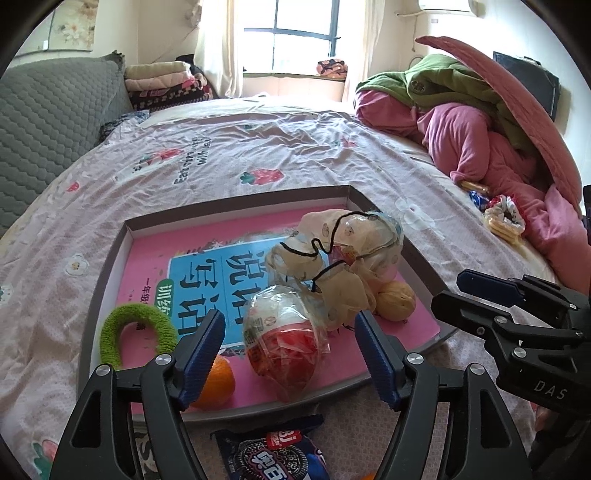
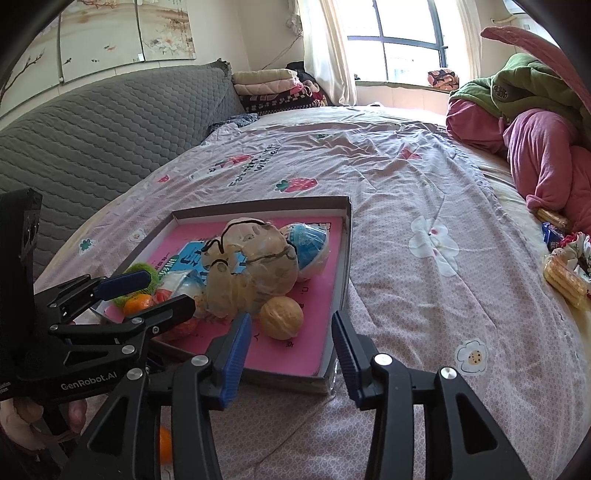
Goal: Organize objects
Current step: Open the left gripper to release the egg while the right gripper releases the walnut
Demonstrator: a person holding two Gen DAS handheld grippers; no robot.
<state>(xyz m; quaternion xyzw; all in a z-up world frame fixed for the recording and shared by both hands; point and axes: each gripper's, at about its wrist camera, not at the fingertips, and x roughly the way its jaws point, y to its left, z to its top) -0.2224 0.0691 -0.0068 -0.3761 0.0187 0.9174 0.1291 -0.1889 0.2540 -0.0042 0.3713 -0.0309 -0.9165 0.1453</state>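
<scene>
Bed (image 1: 258, 155), tray (image 1: 236, 216) of snacks, open left hand-held gripper (image 1: 290, 354)

grey quilted headboard (image 2: 92, 133) | folded blankets (image 1: 162, 83) | window (image 1: 295, 35)

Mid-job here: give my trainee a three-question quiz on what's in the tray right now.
1. True or false: the walnut lies inside the tray.
2. What lies on the bedsheet just outside the tray's near edge?
A. cookie packet
B. green ring
C. walnut
3. Fill in: neither the left gripper nor the right gripper holds ____.

Key: 1 true; 2 A; 3 anything (both open).
</scene>
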